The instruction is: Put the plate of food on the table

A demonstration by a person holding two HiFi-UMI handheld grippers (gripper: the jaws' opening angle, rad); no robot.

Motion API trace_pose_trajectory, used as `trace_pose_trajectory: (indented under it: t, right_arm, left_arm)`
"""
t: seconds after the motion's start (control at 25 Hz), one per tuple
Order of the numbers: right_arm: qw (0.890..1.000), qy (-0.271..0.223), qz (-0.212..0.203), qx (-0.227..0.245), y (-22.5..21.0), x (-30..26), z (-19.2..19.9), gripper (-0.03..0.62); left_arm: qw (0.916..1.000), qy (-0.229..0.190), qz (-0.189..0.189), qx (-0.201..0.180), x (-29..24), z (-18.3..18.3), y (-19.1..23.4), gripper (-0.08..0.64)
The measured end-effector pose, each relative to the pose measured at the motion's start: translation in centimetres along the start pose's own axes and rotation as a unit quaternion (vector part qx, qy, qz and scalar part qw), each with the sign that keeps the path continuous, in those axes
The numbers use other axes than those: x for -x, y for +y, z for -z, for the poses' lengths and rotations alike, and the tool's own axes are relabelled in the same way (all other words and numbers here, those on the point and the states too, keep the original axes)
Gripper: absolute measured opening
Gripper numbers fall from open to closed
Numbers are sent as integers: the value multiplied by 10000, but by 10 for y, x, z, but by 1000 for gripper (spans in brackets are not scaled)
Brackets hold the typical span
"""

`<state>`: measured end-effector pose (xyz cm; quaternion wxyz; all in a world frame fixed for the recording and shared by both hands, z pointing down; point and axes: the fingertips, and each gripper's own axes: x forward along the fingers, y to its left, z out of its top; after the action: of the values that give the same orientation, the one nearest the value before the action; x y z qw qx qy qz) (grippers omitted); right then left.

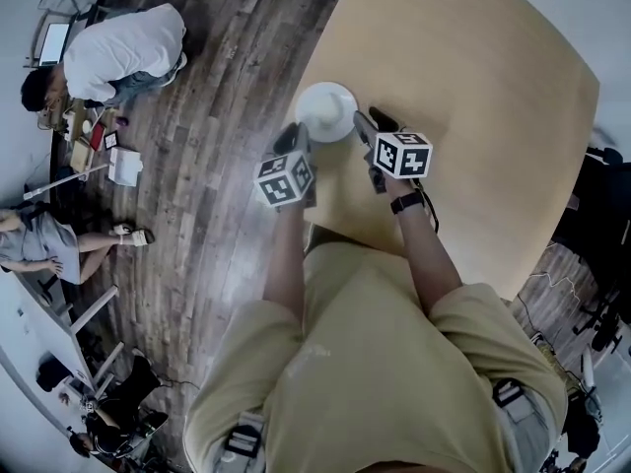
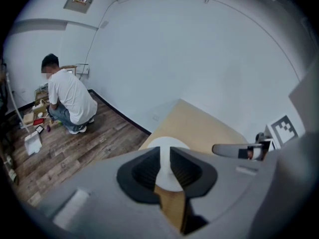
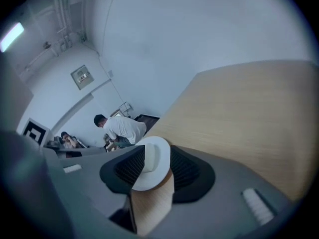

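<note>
A white plate (image 1: 325,109) rests on the light wooden table (image 1: 473,116), close to its left edge, with a pale lump on it. My left gripper (image 1: 294,142) is just in front of the plate's near left rim. My right gripper (image 1: 373,126) is at its right rim. In the left gripper view the jaws (image 2: 164,166) stand apart, and the plate (image 2: 162,143) shows through the gap beyond them, untouched. The right gripper (image 3: 157,166) is open too, with the plate (image 3: 154,148) lying past its pads. Neither gripper holds anything.
The table's edge runs just left of the plate, above a dark wooden floor (image 1: 217,166). A person in a white shirt (image 1: 123,52) crouches on that floor by small items. Another person (image 1: 39,244) sits at far left. Dark chairs (image 1: 601,200) stand right of the table.
</note>
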<state>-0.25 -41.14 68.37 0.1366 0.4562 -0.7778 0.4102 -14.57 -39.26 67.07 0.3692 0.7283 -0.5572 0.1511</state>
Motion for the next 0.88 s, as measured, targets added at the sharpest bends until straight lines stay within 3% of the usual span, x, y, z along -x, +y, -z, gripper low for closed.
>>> trace_pose_trajectory:
  t: [0.16,0.32,0.68,0.88]
  right_arm:
    - [9924,-556,256,1069,20,41,-20,126]
    - [9758,-1286,251,1748,41,83,-44,90]
    - [9313,-2635,327,2492,79,192,-78,6]
    - [9170,-2952,421,2649,89,237,-79,5]
  left_arm:
    - [9979,-496,108,-410,34,-11,-27,57]
    - [9901,-1127,102,-831,70,-27,-57,46]
    - [9614,-2242,-49,-1591,156,-55,-119,4]
    - [9488,-2608,-44,-1781,189,-53,-147,2]
